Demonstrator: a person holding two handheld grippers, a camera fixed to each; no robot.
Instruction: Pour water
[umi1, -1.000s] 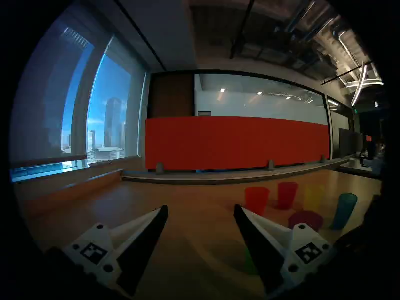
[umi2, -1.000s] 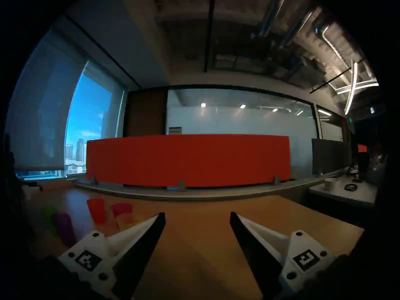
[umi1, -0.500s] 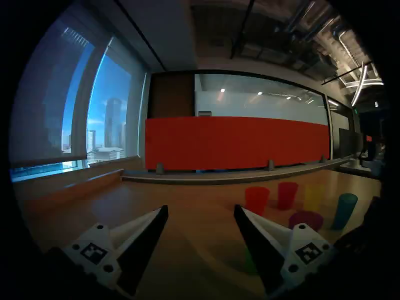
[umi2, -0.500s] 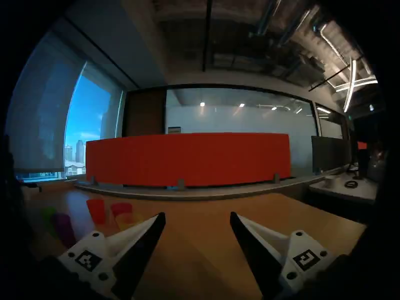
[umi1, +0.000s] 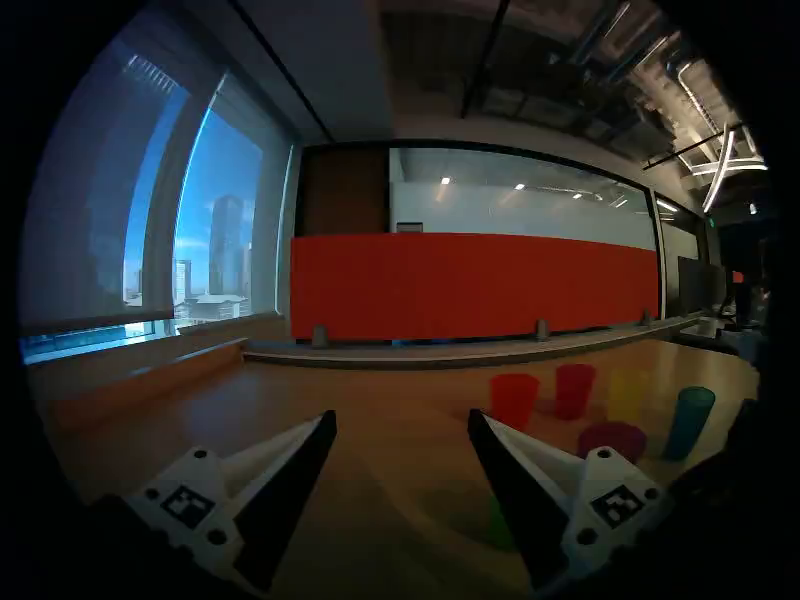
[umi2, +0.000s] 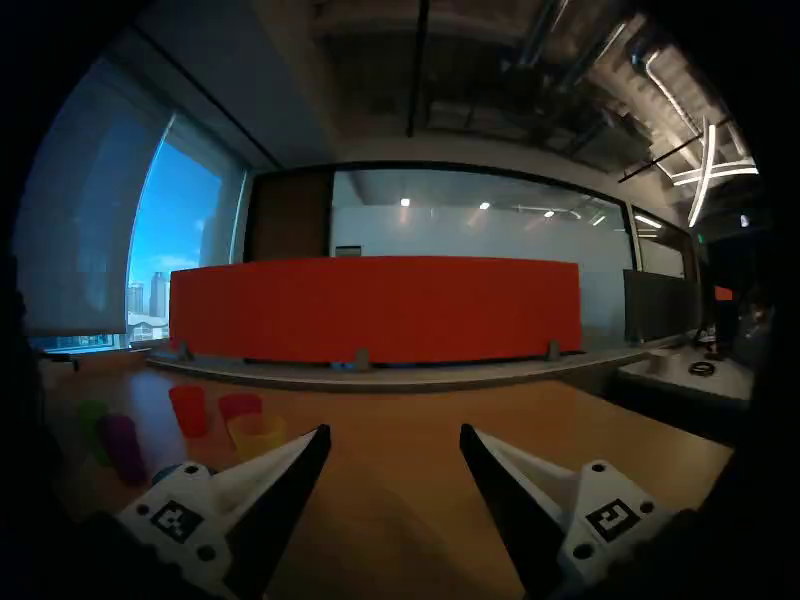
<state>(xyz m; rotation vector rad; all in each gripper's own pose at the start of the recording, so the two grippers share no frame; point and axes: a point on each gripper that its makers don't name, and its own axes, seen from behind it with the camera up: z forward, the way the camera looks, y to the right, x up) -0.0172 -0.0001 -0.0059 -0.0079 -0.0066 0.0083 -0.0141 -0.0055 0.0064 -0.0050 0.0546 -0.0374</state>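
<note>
Your left claw (umi1: 400, 432) is spread wide. Bare wooden desk (umi1: 400, 480) shows between its two fingers, and they grip nothing. Your right claw (umi2: 395, 440) is spread just as wide over the same desk and is also empty.

In the left gripper view the cups stand ahead and to the right of the claw. An orange-red cup (umi1: 514, 400) is just past the right fingertip, with a red cup (umi1: 575, 390) beside it. A yellow cup (umi1: 628, 394) is further right and a teal cup (umi1: 690, 421) furthest right. A purple cup (umi1: 612, 439) sits in front of the yellow one. A green cup (umi1: 497, 520) is mostly hidden behind the right finger, so only a dim sliver shows.

In the right gripper view the same group lies ahead and to the left of the claw. The yellow cup is just past the left fingertip, and the orange-red and red cups are behind it. The purple and green cups are far left in shadow. The teal cup is cut off by the left finger's marker block, so only its rim peeks out. The light is too dim to tell whether any cup holds water.

Beyond both claws a long orange-red partition (umi1: 475, 285) runs along the far edge of the desk, with a window (umi1: 215, 250) to its left. To the right of the right claw stand a dark monitor (umi2: 660, 310) and a side desk (umi2: 690, 385) carrying items too small to make out.
</note>
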